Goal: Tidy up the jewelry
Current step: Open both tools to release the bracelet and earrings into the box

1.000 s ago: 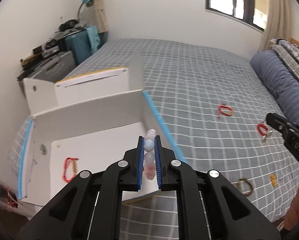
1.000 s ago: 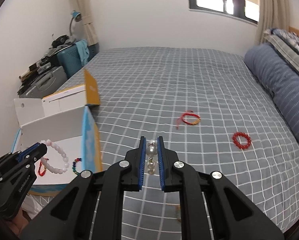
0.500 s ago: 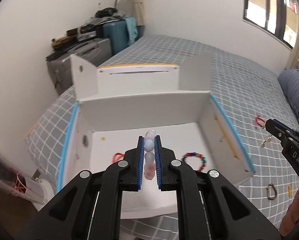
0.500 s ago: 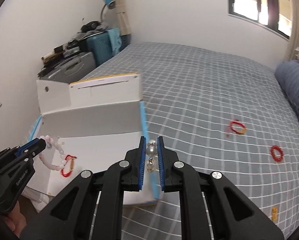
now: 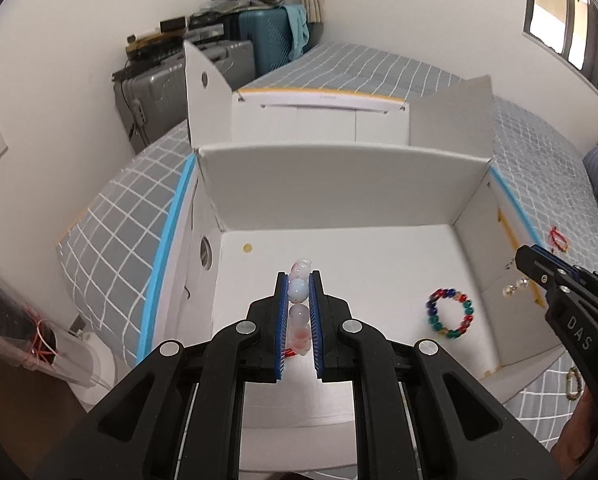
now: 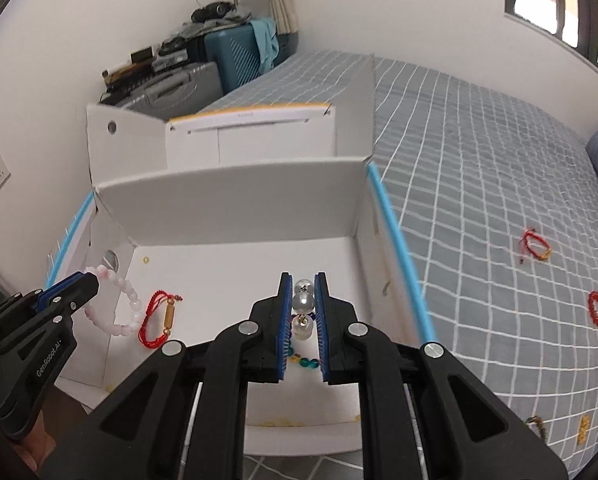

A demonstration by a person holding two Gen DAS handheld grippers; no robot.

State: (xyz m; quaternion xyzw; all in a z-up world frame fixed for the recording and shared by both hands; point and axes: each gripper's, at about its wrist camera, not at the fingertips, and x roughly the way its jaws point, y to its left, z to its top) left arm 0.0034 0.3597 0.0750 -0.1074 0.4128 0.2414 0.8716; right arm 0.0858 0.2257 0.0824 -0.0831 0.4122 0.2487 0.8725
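My left gripper (image 5: 298,292) is shut on a pale pink bead bracelet (image 5: 298,290), held over the floor of the open white box (image 5: 339,200). In the right wrist view that bracelet (image 6: 117,312) hangs from the left gripper (image 6: 89,278) at the box's left side. My right gripper (image 6: 302,300) is shut on pearl earrings (image 6: 302,302) above the box's right half; the left wrist view shows these earrings (image 5: 515,286) dangling from it. Inside the box lie a multicoloured bead bracelet (image 5: 450,312) and a red cord bracelet (image 6: 155,318).
The box (image 6: 235,208) sits at the edge of a grey checked bed (image 6: 479,168). On the bed lie a red cord bracelet (image 6: 535,244), a red bead bracelet (image 6: 597,308) and a small yellow piece (image 6: 583,426). Suitcases (image 5: 235,60) stand by the wall.
Both grippers have swung left from over the bed to over the open box and dropped lower, each still shut on its jewelry. The box now fills both views.
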